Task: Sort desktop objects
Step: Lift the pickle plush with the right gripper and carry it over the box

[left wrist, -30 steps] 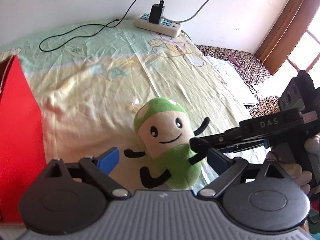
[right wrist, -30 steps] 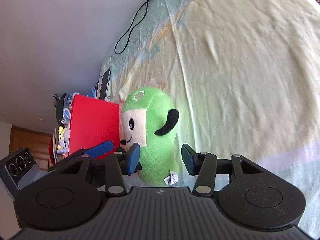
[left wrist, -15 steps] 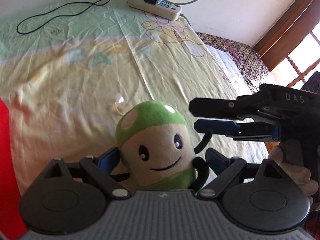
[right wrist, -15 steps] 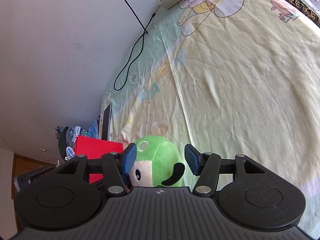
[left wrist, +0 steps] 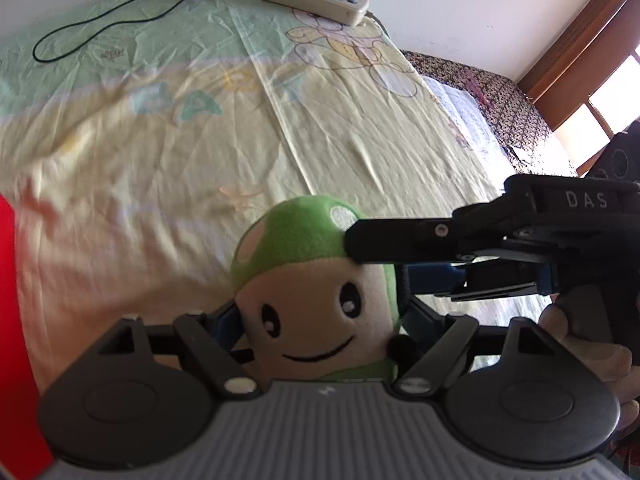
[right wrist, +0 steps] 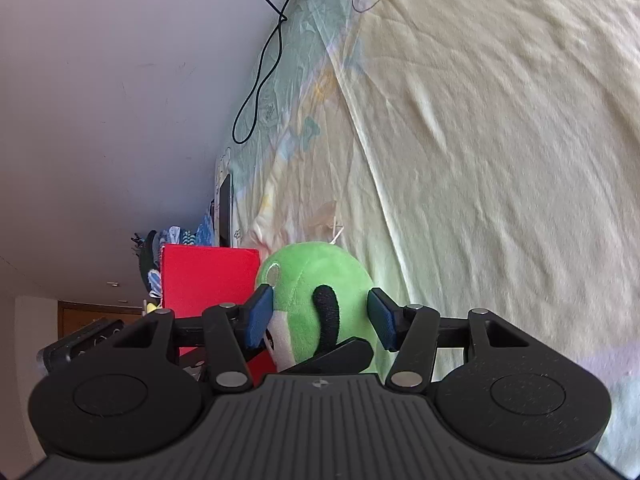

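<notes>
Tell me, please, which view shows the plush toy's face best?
The left wrist view: the plush toy faces it, eyes and smile clear. The right wrist view shows its green side and only a sliver of face.

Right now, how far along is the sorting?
No sorted item shows yet. In hand: the green plush sits on the bedsheet between the open fingers of the left gripper and right gripper. Left: clamp, lift and move it, perhaps to the red box beside it.

The plush toy point(left wrist: 312, 280) body is hidden below the left gripper point(left wrist: 324, 320) housing. The red box point(left wrist: 16, 320) is cut off by the frame's left edge. Items behind the red box in the right wrist view are too small to identify.
</notes>
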